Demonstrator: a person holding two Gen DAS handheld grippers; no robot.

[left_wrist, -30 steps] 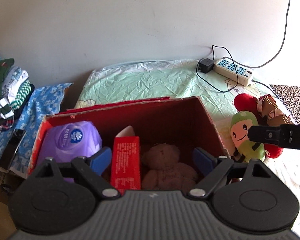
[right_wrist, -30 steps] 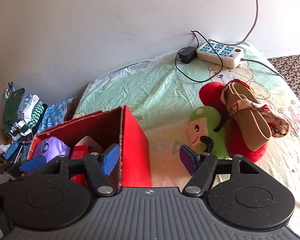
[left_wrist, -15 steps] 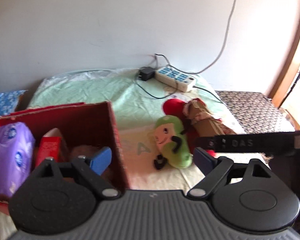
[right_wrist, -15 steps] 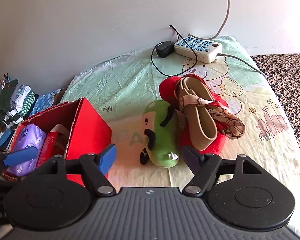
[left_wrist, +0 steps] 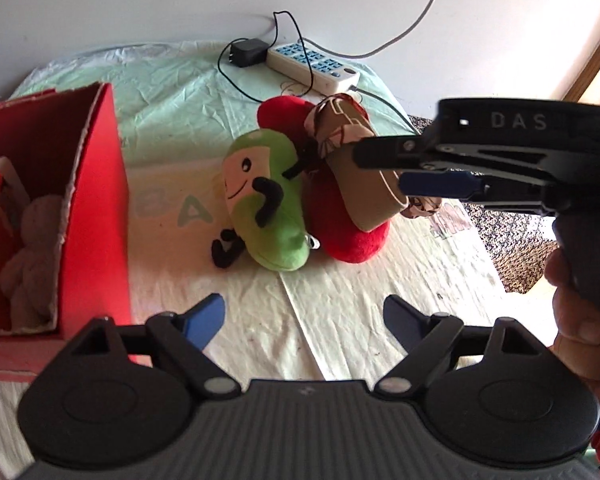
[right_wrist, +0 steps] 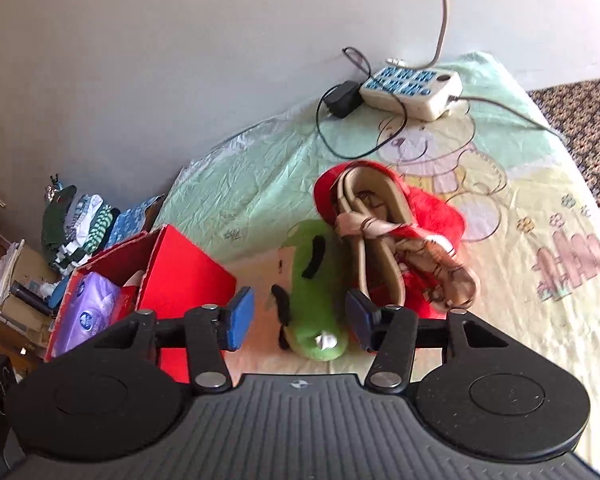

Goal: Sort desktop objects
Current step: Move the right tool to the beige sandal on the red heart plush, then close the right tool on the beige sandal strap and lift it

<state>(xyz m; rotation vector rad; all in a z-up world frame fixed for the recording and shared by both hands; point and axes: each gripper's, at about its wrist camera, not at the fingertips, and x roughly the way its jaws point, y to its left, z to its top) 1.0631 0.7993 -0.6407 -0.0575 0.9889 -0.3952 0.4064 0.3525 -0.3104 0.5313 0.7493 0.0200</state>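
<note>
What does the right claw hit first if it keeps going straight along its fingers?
Most likely the green plush toy: it lies directly between the open right claw fingers, with the tan sandal just right of that line. Depth is unclear.

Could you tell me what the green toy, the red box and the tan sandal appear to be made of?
Green toy: soft plush fabric, judging by its fuzzy matte surface and rounded stuffed shape. Red box: probably cardboard with a smooth red coating; its torn top edge shows pale fibre. Tan sandal: smooth matte sole, perhaps faux leather or rubber, with a patterned cloth strap.
</note>
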